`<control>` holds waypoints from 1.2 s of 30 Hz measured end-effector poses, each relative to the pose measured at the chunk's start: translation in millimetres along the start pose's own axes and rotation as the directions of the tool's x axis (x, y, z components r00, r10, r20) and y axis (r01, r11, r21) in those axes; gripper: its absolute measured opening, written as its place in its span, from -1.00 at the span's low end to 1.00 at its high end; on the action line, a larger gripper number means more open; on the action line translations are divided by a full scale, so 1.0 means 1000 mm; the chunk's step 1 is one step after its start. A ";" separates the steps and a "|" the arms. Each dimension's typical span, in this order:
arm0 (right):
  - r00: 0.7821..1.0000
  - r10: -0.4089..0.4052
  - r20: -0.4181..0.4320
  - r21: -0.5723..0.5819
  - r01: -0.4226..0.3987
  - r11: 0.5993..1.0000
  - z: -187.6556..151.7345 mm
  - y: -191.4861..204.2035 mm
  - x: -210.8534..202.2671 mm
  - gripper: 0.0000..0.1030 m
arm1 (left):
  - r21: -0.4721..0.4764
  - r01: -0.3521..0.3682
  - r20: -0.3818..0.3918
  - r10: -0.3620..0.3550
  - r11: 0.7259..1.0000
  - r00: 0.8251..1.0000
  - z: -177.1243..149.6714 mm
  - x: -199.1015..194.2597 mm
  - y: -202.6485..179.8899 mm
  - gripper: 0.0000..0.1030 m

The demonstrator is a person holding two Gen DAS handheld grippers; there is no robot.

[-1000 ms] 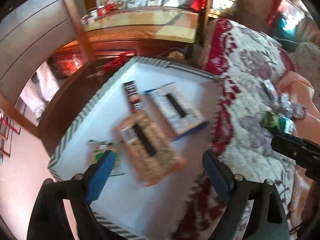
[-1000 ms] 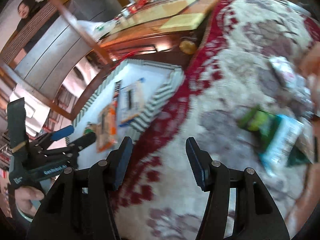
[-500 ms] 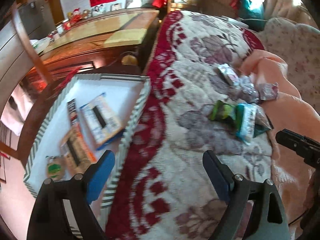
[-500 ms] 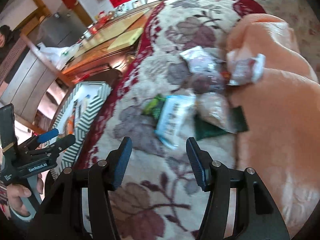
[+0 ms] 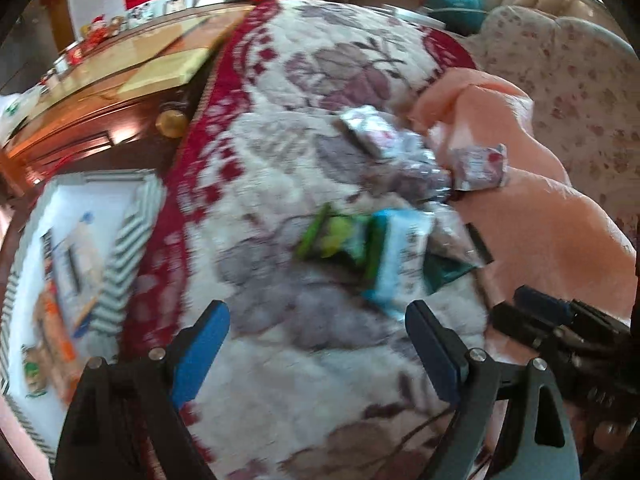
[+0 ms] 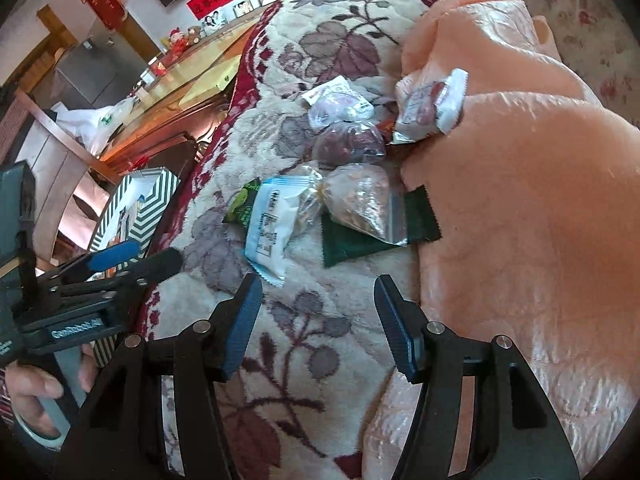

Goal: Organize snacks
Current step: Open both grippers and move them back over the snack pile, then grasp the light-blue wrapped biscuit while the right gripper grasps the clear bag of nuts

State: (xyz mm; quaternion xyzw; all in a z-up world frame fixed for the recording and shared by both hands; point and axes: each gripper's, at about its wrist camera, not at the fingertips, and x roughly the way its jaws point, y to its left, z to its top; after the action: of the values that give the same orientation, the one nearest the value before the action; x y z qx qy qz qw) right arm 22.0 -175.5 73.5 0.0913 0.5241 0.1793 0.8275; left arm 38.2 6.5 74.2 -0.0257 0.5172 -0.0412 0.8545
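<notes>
1. Cream and maroon floral blanket (image 6: 320,40) carries the loose snacks; a peach blanket (image 6: 520,200) overlaps its right side.
2. Seven loose packets show in the right wrist view, clustered near the edge of the peach blanket, toward the middle of the floral one.
3. One white and light-blue packet (image 6: 272,224) lies nearest the grippers, overlapping one bright green packet (image 6: 242,204) on its left.
4. One dark green packet (image 6: 360,240) lies flat under one clear bag of brownish pieces (image 6: 360,200).
5. Farther back sit one clear bag of purplish pieces (image 6: 348,142) and one white-topped bag (image 6: 336,104), touching each other.
6. One white and red packet (image 6: 432,108) rests on the fold of the peach blanket, just beside those two.
7. One striped box (image 5: 132,240) stands off the left edge of the floral blanket; inside it several flat packets lie blurred, among them a blue-edged one (image 5: 74,264) and an orange one (image 5: 52,332). Their exact count I cannot tell.
8. Left gripper (image 5: 316,344) hangs over the floral blanket between the box and the cluster, fingers wide apart, holding nothing.
9. Right gripper (image 6: 318,316) hangs over the near part of the floral blanket, just short of the white and light-blue packet, fingers spread and bare.
</notes>
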 end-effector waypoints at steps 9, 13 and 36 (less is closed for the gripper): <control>1.000 -0.013 0.026 0.089 0.011 0.996 0.003 -0.028 -0.006 0.14 | 0.091 0.044 -0.024 -0.042 0.995 0.999 0.017 0.041 -0.044 0.62; 1.000 -0.009 0.028 0.111 0.006 0.994 0.004 -0.035 -0.006 0.14 | 0.113 0.091 -0.079 -0.082 0.989 0.993 0.020 0.063 -0.054 -0.13; 0.995 -0.095 -0.037 -0.105 0.091 0.990 0.056 0.007 0.067 0.36 | -0.013 0.058 -0.017 -0.058 0.998 0.998 -0.012 0.013 0.024 -0.44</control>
State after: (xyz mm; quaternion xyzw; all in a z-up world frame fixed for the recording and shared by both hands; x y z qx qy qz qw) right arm 96.9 -140.8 44.6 0.0199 0.5351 0.1692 0.8274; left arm 34.5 29.4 54.4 -0.0457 0.5241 -0.0630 0.8481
